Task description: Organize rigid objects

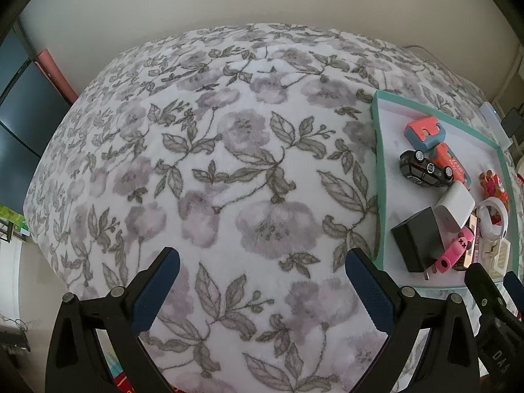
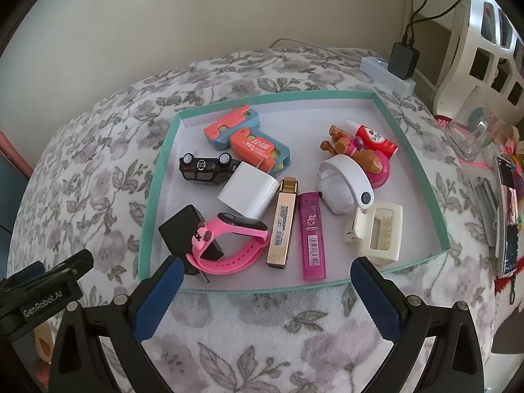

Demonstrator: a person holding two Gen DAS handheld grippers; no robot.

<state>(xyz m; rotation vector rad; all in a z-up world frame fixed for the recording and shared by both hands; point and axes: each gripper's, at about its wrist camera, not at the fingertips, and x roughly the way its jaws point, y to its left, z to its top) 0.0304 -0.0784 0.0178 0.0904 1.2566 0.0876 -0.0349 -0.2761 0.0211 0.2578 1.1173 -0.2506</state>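
Observation:
A teal-rimmed white tray [image 2: 157, 170] lies on a floral blanket and holds several small objects: a black toy car [image 2: 206, 168], a white charger cube [image 2: 250, 193], a black adapter [image 2: 183, 226], a pink watch [image 2: 229, 239], a gold lighter [image 2: 283, 222], a magenta lighter [image 2: 312, 239], a cream hair clip [image 2: 376, 232] and a white round gadget [image 2: 344, 183]. My right gripper [image 2: 265, 294] is open and empty just short of the tray's near rim. My left gripper [image 1: 262, 288] is open and empty over bare blanket, left of the tray [image 1: 376, 170].
Two orange-and-blue card boxes [image 2: 249, 137] and a small red bottle [image 2: 375, 139] lie at the tray's back. A white power strip with a black plug [image 2: 401, 62] sits behind it. Phones [image 2: 507, 213] and a clear glass [image 2: 475, 131] lie to the right.

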